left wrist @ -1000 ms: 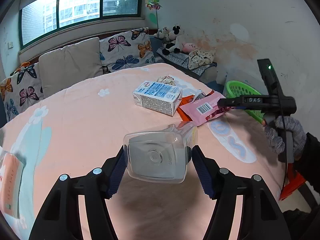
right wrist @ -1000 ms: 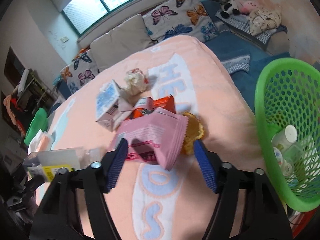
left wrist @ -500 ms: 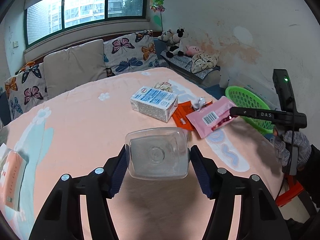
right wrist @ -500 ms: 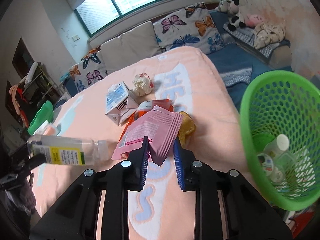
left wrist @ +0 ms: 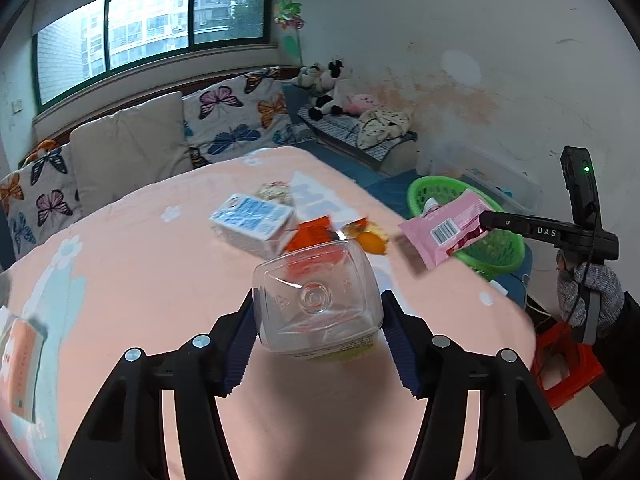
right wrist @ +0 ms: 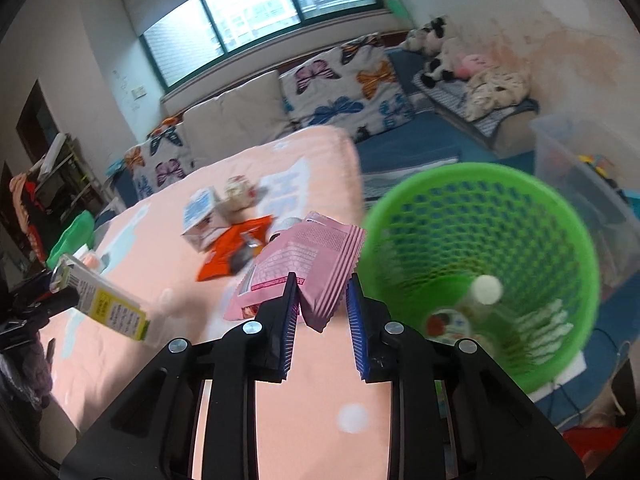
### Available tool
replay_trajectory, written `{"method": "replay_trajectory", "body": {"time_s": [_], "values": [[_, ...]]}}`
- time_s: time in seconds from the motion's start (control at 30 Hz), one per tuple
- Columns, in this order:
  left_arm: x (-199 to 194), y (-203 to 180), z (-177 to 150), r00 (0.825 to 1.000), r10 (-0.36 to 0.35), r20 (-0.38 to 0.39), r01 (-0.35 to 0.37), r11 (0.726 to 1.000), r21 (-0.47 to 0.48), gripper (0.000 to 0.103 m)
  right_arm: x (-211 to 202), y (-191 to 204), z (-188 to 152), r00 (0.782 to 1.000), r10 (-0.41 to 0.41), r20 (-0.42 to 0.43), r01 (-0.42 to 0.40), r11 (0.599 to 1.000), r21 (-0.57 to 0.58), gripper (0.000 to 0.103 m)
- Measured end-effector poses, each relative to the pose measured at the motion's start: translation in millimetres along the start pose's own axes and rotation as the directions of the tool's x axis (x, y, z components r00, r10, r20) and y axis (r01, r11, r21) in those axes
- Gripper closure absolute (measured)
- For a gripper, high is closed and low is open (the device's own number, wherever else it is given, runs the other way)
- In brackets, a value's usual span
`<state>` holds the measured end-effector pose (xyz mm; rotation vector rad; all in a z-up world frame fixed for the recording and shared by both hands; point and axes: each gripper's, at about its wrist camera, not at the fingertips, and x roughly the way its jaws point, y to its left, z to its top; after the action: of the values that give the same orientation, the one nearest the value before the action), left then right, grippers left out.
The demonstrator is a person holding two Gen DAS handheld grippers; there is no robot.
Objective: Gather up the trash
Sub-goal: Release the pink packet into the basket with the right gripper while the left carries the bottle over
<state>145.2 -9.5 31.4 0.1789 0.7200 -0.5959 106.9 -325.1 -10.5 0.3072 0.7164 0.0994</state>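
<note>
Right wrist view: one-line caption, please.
Right gripper carries a pink packet toward the green basket, litter left on the bed.

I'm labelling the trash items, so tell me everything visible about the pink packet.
The pink packet is a flat, glossy foil-like pouch with crimped edges, small print on one face and a white barcode panel on the other. The right tool pinches its lower corner; it hangs lifted off the bed, tilted, beside the green basket. Nothing else visibly touches it.
</note>
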Motion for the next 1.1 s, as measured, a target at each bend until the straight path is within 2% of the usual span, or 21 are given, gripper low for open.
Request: {"method": "replay_trajectory", "body": {"time_s": [0.2, 0.33, 0.57, 0.6, 0.63, 0.7, 0.93, 1.1], "values": [[8.8, -35.6, 13.1, 0.999, -0.036, 0.001, 0.036, 0.999, 0.022, 0.046, -20.2, -48.5, 0.0, 0.996, -0.089, 0.025, 0.088, 0.996, 0.034, 0.078], [18.8, -57.3, 21.7, 0.998, -0.061, -0.006, 0.061, 0.997, 0.036, 0.046, -23.9, -76.8, -1.0, 0.984, -0.173, 0.034, 0.171, 0.984, 0.044, 0.078], [34.9, -95.4, 49.0, 0.994, -0.112, 0.006, 0.111, 0.992, 0.059, 0.046, -13.4, -120.8, -5.5, 0.975, -0.220, -0.002, 0.219, 0.970, 0.104, 0.074], [38.0, -102.0, 55.3, 0.992, -0.123, 0.011, 0.122, 0.991, 0.061, 0.046, -10.6, -126.0, -7.1, 0.975, -0.224, -0.012, 0.224, 0.968, 0.110, 0.072], [39.6, -106.9, 59.5, 0.991, -0.131, 0.015, 0.130, 0.990, 0.061, 0.046, -9.8, -129.8, -7.5, 0.974, -0.226, -0.014, 0.226, 0.968, 0.113, 0.065], [45.4, -118.8, 71.9, 0.988, -0.151, 0.028, 0.149, 0.986, 0.069, 0.046, -9.3, -135.6, -9.6, 0.972, -0.236, -0.014, 0.236, 0.964, 0.120, 0.057], [71.4, -154.5, 102.8, 0.981, -0.189, 0.044, 0.185, 0.979, 0.089, 0.046, -23.9, -143.5, -14.8, 0.971, -0.237, 0.010, 0.234, 0.963, 0.136, 0.040], [104.4, -180.1, 117.9, 0.976, -0.215, 0.025, 0.212, 0.973, 0.086, 0.046, -39.0, -145.9, -18.3, 0.975, -0.221, 0.038, 0.213, 0.966, 0.146, 0.036]]}}
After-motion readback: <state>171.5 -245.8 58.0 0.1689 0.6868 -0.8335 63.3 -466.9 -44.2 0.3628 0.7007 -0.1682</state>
